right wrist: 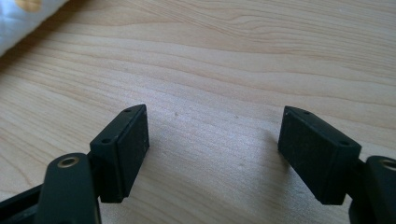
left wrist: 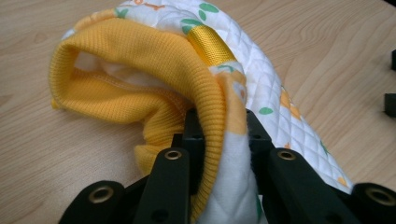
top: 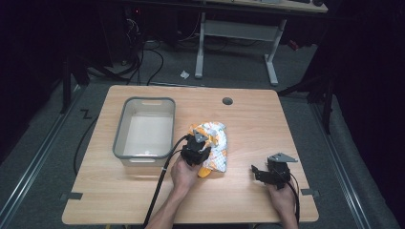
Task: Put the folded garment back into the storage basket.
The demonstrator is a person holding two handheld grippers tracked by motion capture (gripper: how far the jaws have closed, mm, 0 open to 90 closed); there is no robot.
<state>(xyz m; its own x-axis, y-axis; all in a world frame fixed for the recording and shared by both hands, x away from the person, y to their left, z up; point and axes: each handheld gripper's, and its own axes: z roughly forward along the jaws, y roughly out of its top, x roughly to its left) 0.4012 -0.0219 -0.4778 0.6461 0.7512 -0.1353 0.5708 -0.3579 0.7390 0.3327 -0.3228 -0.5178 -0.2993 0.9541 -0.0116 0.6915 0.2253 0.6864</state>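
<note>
Left gripper is clenched on a bunched garment, and in the left gripper view we see its two black jaws pinching a fold of the garment where a ribbed yellow cuff meets white quilted fabric printed with green leaves and orange shapes. From the high view we find the garment near the middle of the tabletop, slightly toward the near edge, with the person's left hand wrapped around the gripper's body just in front of it. A grey plastic bin stands just to the left of the garment (its inside looks pale and bare), closer to the tabletop's left edge.

We see the right gripper near the tabletop's near right corner, well apart from the garment, held by the person's right hand. In the right gripper view its jaws stand wide apart over bare wood, gripping nothing; a sliver of the white quilted fabric shows at that view's upper left corner.

A small round hole sits near the tabletop's far edge.
</note>
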